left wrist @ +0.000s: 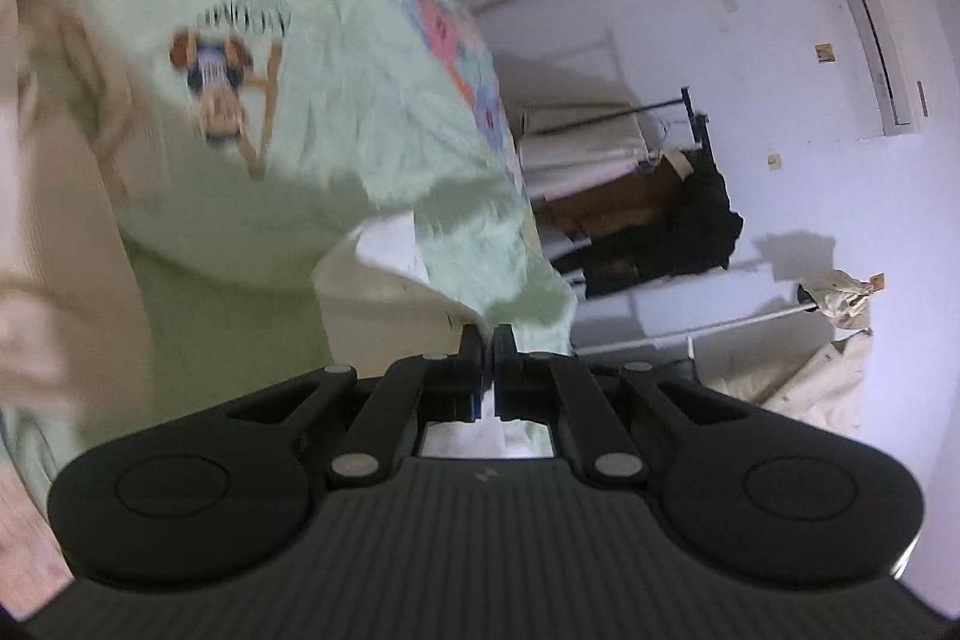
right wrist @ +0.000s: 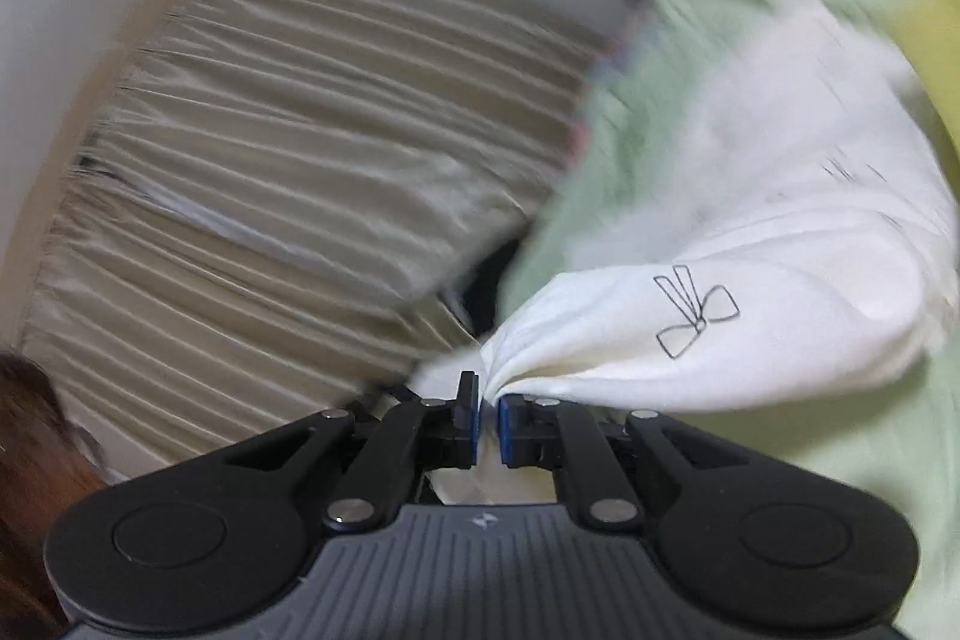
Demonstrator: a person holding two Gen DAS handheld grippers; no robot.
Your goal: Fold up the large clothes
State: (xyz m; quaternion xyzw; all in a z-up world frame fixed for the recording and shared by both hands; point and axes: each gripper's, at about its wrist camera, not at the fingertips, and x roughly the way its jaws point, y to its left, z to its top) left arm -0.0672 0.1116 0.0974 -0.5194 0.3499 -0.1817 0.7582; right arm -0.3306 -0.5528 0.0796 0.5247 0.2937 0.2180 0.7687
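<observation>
A large pale green and white garment [left wrist: 336,148] with a dog print on its chest hangs in the air, blurred by motion. My left gripper [left wrist: 487,340] is shut on a bunched edge of its fabric, white cloth showing between the jaws. In the right wrist view the same garment [right wrist: 750,232] spreads up and to the right, its white part carrying a small bow drawing [right wrist: 696,310]. My right gripper [right wrist: 489,394] is shut on a gathered white corner of it. A coloured patterned trim runs along one edge.
Beige pleated curtains [right wrist: 288,148] fill the background. A clothes rack [left wrist: 636,184] with dark and light garments stands against the white wall, below an air conditioner [left wrist: 882,34]. A second rail [left wrist: 750,322] carries a beige item. A person's light sleeve [left wrist: 60,220] is at left.
</observation>
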